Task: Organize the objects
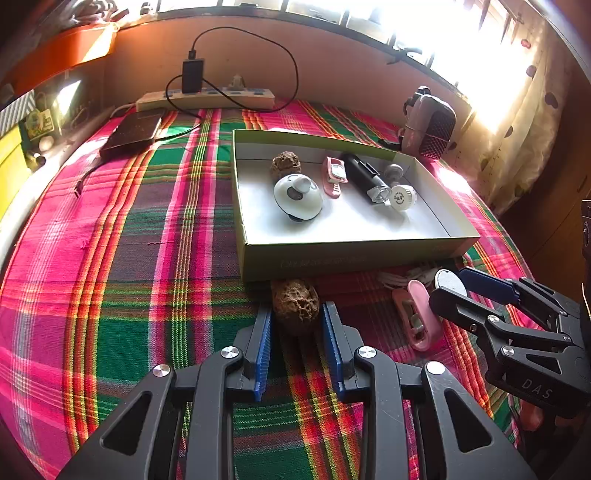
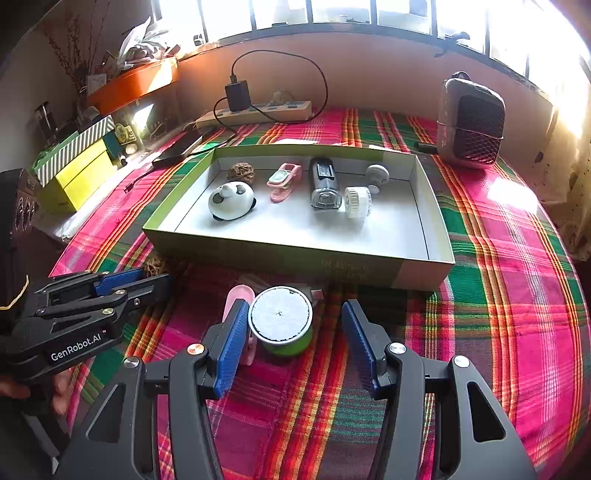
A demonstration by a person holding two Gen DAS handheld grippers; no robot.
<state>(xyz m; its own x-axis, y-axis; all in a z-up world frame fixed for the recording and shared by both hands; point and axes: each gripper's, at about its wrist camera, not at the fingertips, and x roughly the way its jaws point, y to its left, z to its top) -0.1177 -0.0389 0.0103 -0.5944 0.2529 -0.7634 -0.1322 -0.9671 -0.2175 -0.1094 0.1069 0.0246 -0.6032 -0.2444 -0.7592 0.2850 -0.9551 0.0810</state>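
Plaid-clothed table, shallow green cardboard box (image 2: 424, 273) as landmark. Left gripper (image 1: 297, 314), jaws narrow, grips a brown wrinkled nut (image 1: 295, 304) just before the box. Right gripper (image 2: 291, 325), jaws wide, straddles a green white-topped round tin (image 2: 281, 321) there; next likely closing, then lifting both in.

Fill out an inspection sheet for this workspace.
Surface: plaid cloth, nothing spilled.
Job's things: open box holds panda gadget, boxed walnut, boxed clip, black torch, white brush; in front of it lie loose walnut, loose clip, green tub.
Clutter: dark flat device, grilled grey appliance.
Grippers: left claw shut on loose walnut; right claw open around green tub.
Cables: black cable loops from charger on power strip.
Surroundings: bright window, orange shelf, yellow boxes.
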